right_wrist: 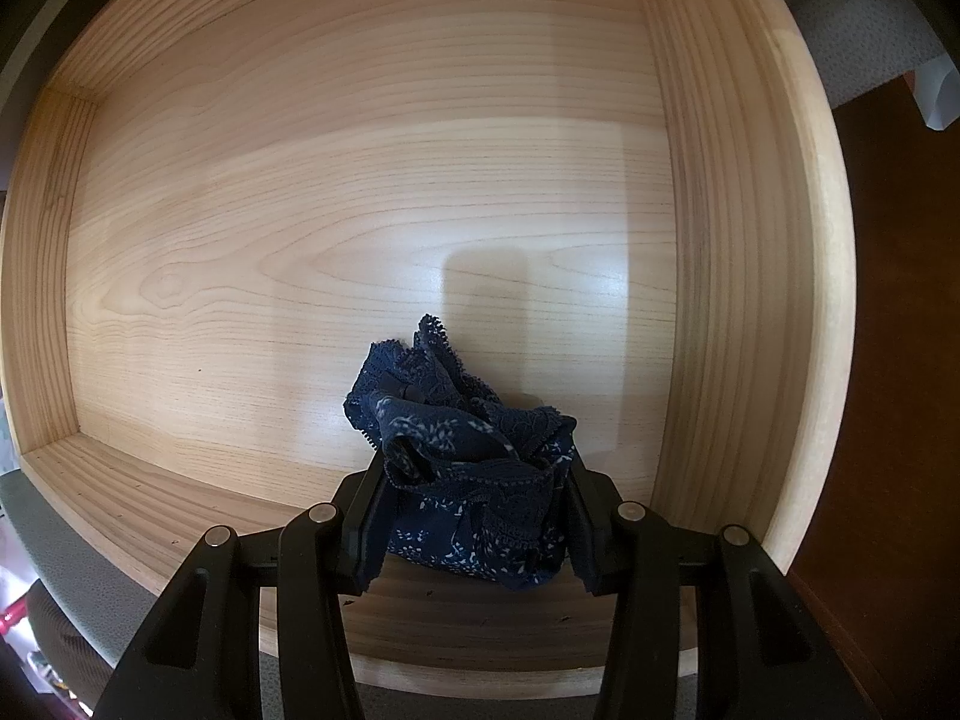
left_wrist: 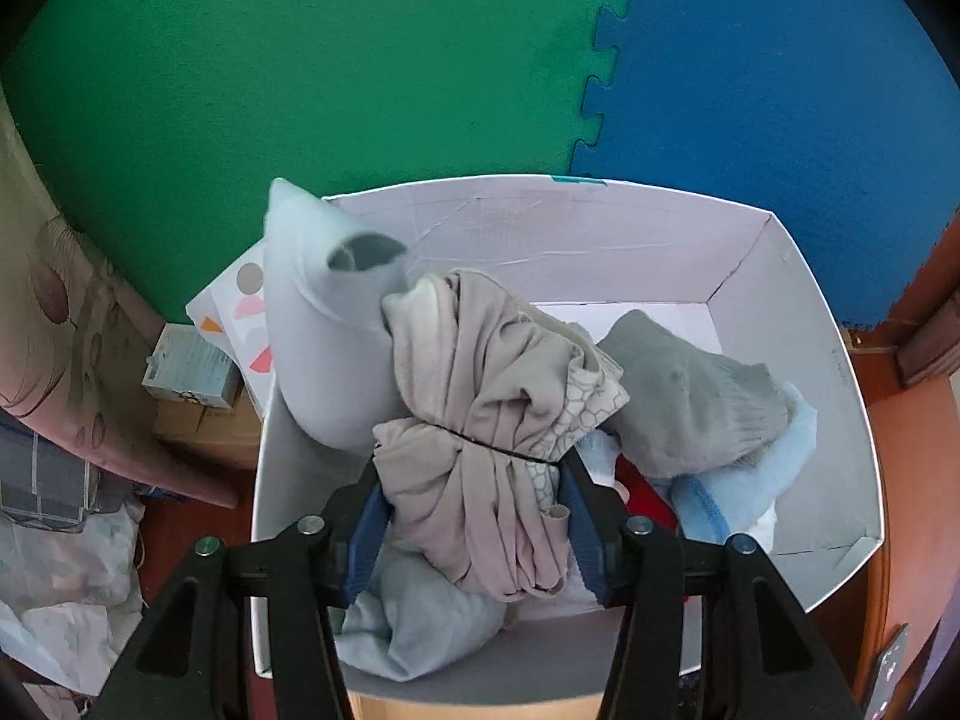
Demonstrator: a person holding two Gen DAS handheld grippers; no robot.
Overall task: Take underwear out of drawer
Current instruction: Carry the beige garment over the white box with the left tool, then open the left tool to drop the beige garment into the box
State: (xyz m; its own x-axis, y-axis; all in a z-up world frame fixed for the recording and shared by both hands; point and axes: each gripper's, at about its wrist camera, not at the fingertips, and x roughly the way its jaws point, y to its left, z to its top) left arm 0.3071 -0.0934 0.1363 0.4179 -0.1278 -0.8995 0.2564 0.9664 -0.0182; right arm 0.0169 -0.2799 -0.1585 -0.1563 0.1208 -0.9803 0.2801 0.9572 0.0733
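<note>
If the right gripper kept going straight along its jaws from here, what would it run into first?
The right gripper is already shut on the navy lace underwear, so that goes with it. Beyond the bundle lies only the bare wooden drawer floor, which it would probably meet first; the depth is hard to judge.

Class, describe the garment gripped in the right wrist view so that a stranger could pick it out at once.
Start with the pale wooden drawer, whose bare floor fills the view. Near its front edge, the right gripper has its jaws closed on crumpled navy underwear. It is the only item in the drawer, dark blue with tiny white sprigs and scalloped lace trim.
</note>
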